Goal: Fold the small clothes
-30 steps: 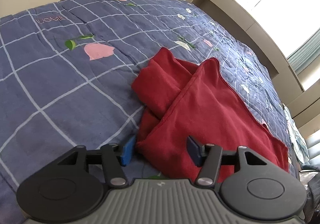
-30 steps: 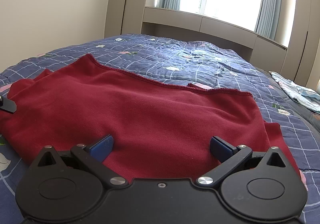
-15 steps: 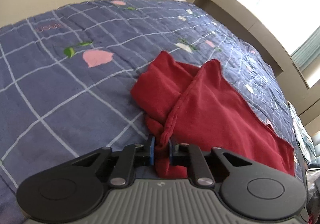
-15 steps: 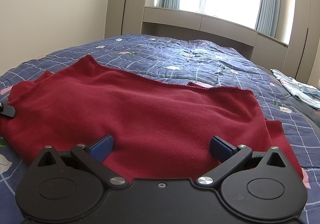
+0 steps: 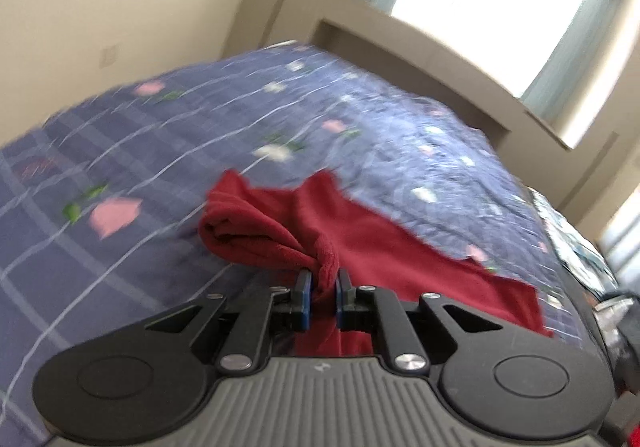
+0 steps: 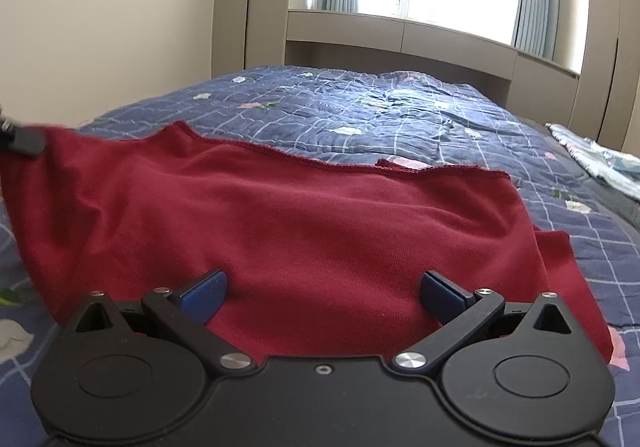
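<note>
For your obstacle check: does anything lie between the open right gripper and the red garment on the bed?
Nothing visible does. The right gripper hangs open directly over the red garment, with only cloth between its fingers. The left gripper is shut on the garment's edge, off to the side. The pale clothes lie well apart on the quilt.

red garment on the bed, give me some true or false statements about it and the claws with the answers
1. The left claw is shut on a bunched edge of the red garment. True.
2. The right claw is clamped on the garment. False: its jaws stand wide open over the cloth.
3. The garment lies on a blue checked quilt with flower prints. True.
4. The garment is neatly folded into a small square. False: it is mostly spread out, with one end bunched.
5. A light patterned cloth lies on top of the garment. False: it lies apart, at the quilt's right edge.
</note>
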Demonstrator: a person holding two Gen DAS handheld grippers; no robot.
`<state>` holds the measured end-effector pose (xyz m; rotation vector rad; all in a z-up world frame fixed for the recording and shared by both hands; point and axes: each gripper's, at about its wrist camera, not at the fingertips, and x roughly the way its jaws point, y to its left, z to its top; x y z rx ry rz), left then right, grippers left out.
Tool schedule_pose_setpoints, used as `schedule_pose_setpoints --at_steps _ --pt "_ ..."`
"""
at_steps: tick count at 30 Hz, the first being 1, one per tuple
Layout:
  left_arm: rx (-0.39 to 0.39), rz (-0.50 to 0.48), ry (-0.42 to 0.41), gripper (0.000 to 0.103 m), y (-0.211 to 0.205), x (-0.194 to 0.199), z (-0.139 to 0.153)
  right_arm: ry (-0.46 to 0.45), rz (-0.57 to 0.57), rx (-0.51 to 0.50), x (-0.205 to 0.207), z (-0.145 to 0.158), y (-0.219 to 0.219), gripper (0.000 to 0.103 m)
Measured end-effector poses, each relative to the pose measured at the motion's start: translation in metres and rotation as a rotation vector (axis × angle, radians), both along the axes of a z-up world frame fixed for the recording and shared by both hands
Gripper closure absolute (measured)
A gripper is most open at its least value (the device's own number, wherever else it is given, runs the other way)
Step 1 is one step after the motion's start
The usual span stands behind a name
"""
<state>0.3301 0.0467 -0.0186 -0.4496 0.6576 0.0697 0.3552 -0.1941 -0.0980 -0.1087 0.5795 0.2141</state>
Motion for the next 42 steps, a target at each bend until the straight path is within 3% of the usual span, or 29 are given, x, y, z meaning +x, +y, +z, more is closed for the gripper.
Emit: schedule_pose_setpoints --at_steps 6,11,16,20,25,30,34,38,42 --pt "0.074 -0.196 -0.106 0.093 -0.06 0.018 0.039 -0.002 -0.05 -0.003 -0.011 0.012 -0.026 0.001" --pt "0.123 -0.425 -0.175 0.093 -0.128 0.029 0.058 0.008 -0.118 -0.044 -0.031 0.016 -0.069 0.001" --pt "0.178 -0.672 -0.193 0.093 -0.201 0.025 0.052 0.034 -0.222 -0.031 -0.055 0.018 -0.127 0.001" --pt "0.2 -0.802 -0.126 0.093 -0.246 0.022 0.026 0.064 -0.301 -0.002 -0.077 0.019 -0.167 0.001" --pt "0.207 -0.819 -0.032 0.092 -0.265 0.021 -0.004 0.068 -0.348 -0.028 -0.096 0.016 -0.196 0.001" --pt "0.238 -0.813 -0.033 0.092 -0.268 0.018 -0.012 0.054 -0.312 0.08 -0.081 0.022 -0.217 0.001" --pt "0.269 -0.813 -0.038 0.092 -0.266 0.015 -0.014 0.025 -0.205 0.213 -0.042 0.037 -0.226 0.001" --pt "0.284 -0.805 -0.038 0.092 -0.264 0.009 -0.013 0.062 -0.085 0.364 0.015 0.04 -0.223 0.002" --pt "0.288 -0.791 -0.034 0.092 -0.264 0.007 -0.012 0.14 -0.02 0.413 0.068 0.036 -0.209 0.023"
